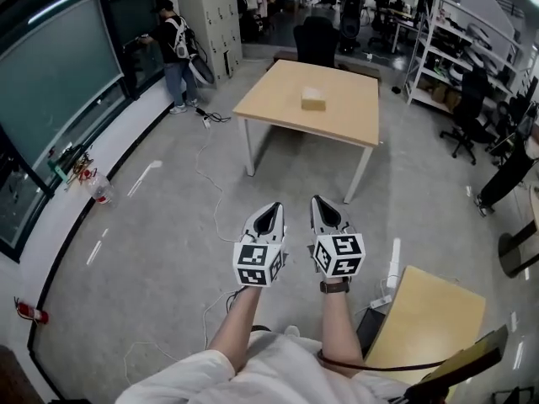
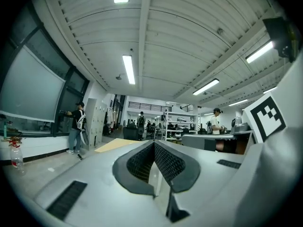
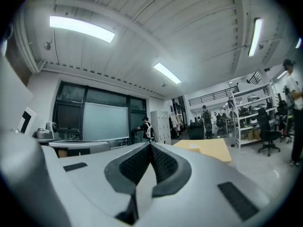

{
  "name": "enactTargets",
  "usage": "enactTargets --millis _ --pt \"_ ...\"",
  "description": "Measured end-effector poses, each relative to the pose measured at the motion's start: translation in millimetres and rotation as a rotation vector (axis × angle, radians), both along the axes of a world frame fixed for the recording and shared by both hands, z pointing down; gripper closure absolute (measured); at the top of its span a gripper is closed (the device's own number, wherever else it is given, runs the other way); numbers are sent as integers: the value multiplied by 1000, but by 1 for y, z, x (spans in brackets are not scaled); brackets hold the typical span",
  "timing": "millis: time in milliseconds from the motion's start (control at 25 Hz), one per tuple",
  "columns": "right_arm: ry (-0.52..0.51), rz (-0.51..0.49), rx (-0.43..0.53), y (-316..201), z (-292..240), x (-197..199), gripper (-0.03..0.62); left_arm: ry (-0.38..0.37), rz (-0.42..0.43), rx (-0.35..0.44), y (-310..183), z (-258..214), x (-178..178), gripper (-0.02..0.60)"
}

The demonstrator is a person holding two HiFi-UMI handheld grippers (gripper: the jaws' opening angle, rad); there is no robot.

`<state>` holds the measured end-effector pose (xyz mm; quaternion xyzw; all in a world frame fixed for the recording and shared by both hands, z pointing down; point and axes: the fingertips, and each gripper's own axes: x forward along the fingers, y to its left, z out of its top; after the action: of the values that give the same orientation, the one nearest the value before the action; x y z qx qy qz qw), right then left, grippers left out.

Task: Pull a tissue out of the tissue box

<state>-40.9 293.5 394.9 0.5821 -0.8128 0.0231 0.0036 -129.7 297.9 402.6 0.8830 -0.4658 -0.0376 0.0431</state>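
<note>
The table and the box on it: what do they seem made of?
The table top looks like matte light wood or laminate, evenly pale tan; its legs look like white painted metal. The box seems pale cardboard, though too small to be sure.

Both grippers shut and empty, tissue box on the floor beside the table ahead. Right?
No. The tissue box sits on top of the table, not on the floor beside it, as the head view shows. The left gripper and right gripper are shut and empty.
</note>
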Motion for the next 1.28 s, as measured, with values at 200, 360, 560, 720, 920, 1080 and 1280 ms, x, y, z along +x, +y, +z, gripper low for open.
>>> enactTargets --millis 200,360,560,720,920,1080,1280 --pt "-16 -23 -79 -53 33 22 592 4 19 -46 -59 20 25 592" --pt "31 -20 -80 -102 49 34 592 31 39 -53 -122 33 49 592" --pt "77 42 -79 -193 45 71 592 37 91 -49 -220 30 91 592" --pt "73 61 -33 -277 16 87 592 51 153 -14 -304 6 113 592" --pt "68 69 14 -371 -10 85 592 62 186 41 -399 -27 116 592" --pt "76 78 -18 -417 12 84 592 83 176 -1 -453 -6 111 592" --pt "61 91 -55 -480 18 117 592 63 181 -47 -510 10 136 592"
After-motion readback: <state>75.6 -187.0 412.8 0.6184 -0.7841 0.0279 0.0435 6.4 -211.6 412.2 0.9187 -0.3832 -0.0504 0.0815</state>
